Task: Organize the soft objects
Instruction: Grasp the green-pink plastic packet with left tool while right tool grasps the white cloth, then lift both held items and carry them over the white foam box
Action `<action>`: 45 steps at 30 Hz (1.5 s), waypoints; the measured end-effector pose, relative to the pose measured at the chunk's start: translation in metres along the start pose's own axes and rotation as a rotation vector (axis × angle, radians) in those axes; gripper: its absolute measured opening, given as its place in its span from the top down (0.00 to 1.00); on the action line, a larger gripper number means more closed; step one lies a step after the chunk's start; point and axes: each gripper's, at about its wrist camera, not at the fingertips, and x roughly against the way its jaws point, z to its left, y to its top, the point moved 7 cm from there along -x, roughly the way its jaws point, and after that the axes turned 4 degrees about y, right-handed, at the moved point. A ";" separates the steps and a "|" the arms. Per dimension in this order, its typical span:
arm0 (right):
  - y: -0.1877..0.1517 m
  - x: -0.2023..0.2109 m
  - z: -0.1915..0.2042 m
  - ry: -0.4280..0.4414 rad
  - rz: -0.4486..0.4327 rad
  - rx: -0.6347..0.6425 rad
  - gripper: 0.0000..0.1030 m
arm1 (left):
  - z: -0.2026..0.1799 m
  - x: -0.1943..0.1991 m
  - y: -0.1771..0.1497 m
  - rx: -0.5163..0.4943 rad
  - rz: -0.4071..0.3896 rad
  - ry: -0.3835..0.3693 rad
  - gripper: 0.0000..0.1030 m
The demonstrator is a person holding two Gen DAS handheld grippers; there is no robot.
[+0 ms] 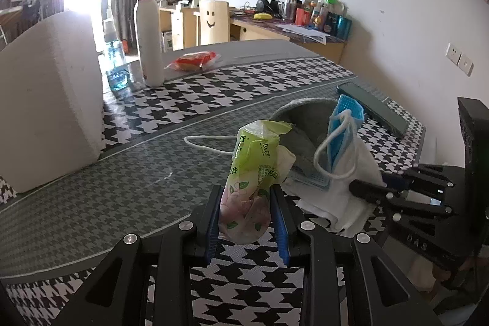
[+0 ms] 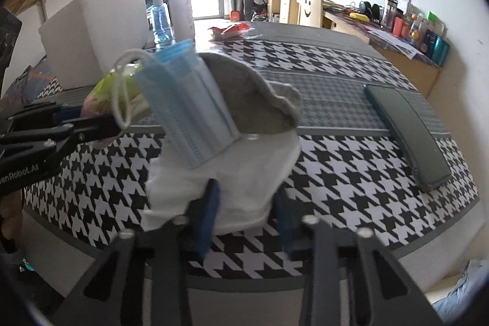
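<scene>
Gripping a crumpled green-and-pink plastic tissue packet (image 1: 247, 173), the left gripper (image 1: 246, 210) has its blue pads clamped on both sides, holding it above the houndstooth-patterned tablecloth (image 1: 214, 100). Right gripper (image 2: 247, 216) is closed on the edge of a folded white cloth (image 2: 244, 173) (view is blurred), w/ a pleated blue face mask (image 2: 189, 100) and grey fabric piece (image 2: 253, 90) on top.

Left gripper (image 2: 91, 124) arm: "enRobot.AI". Tissue pack (image 1: 255, 170): Chinese characters, mostly illegible.
</scene>
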 end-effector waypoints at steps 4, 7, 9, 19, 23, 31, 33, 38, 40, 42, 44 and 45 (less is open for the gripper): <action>0.001 0.000 -0.001 0.054 -0.001 -0.028 0.90 | 0.002 0.007 0.000 0.003 -0.013 0.001 0.69; 0.004 0.003 -0.001 0.082 -0.016 -0.035 0.91 | 0.002 0.010 0.002 0.006 -0.022 0.002 0.69; 0.007 0.010 0.002 0.099 -0.036 -0.035 0.91 | 0.003 0.014 0.002 0.010 -0.030 0.003 0.69; 0.026 0.038 0.002 0.127 -0.124 -0.049 0.92 | 0.008 0.029 0.007 0.021 -0.066 0.013 0.69; 0.035 0.049 -0.005 0.124 -0.157 -0.069 0.92 | 0.009 0.037 0.010 0.017 -0.086 0.020 0.69; 0.049 0.077 -0.004 0.122 -0.240 -0.067 0.92 | 0.011 0.051 0.020 0.015 -0.127 0.034 0.69; 0.053 0.083 -0.002 0.126 -0.258 -0.060 0.92 | 0.012 0.054 0.023 0.013 -0.136 0.039 0.69; 0.065 0.095 0.001 0.129 -0.300 -0.040 0.92 | 0.015 0.064 0.029 0.011 -0.164 0.052 0.69; 0.069 0.099 0.005 0.138 -0.315 -0.024 0.92 | 0.017 0.067 0.032 0.016 -0.175 0.053 0.69; 0.074 0.101 0.008 0.138 -0.332 -0.007 0.92 | 0.020 0.071 0.034 0.017 -0.186 0.061 0.69; 0.079 0.103 0.010 0.143 -0.344 0.004 0.92 | 0.022 0.076 0.036 0.020 -0.198 0.071 0.69; 0.082 0.104 0.011 0.145 -0.351 0.007 0.92 | 0.023 0.078 0.038 0.020 -0.204 0.075 0.69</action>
